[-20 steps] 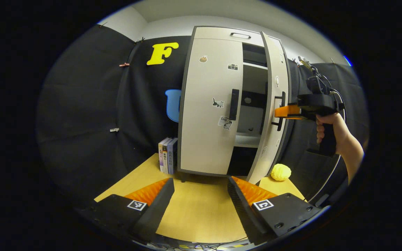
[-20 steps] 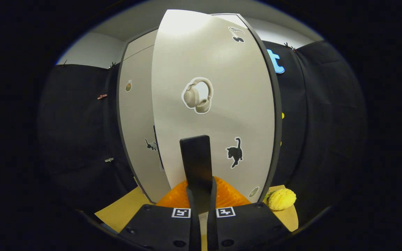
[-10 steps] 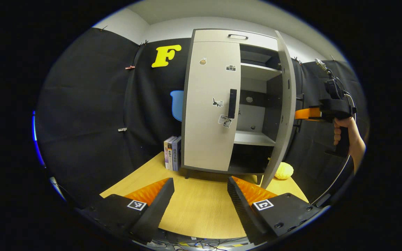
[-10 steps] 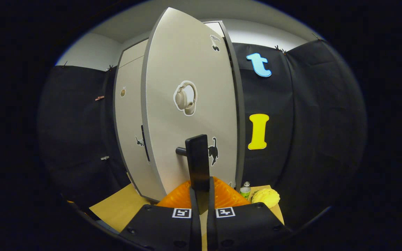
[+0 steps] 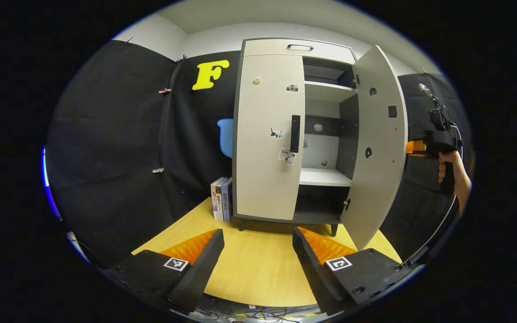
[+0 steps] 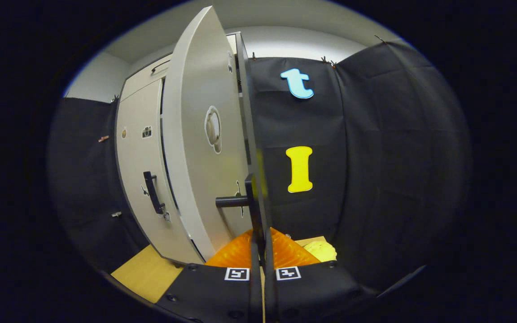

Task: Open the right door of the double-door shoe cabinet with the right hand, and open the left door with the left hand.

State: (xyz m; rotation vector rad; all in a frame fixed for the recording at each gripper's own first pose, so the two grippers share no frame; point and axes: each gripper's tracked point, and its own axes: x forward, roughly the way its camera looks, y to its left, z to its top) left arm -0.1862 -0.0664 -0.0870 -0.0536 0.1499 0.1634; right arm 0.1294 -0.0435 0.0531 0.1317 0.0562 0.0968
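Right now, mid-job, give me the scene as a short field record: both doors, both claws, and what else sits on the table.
right door: swung wide open, shelves inside exposed
right door handle: clamped between the fingers of the right claw
right claw: shut on the handle
left door: closed
left door handle: untouched
left claw: open, holding nothing, above the wooden table short of the cabinet
books: upright beside the cabinet's left side
yellow object: on the table behind the right door
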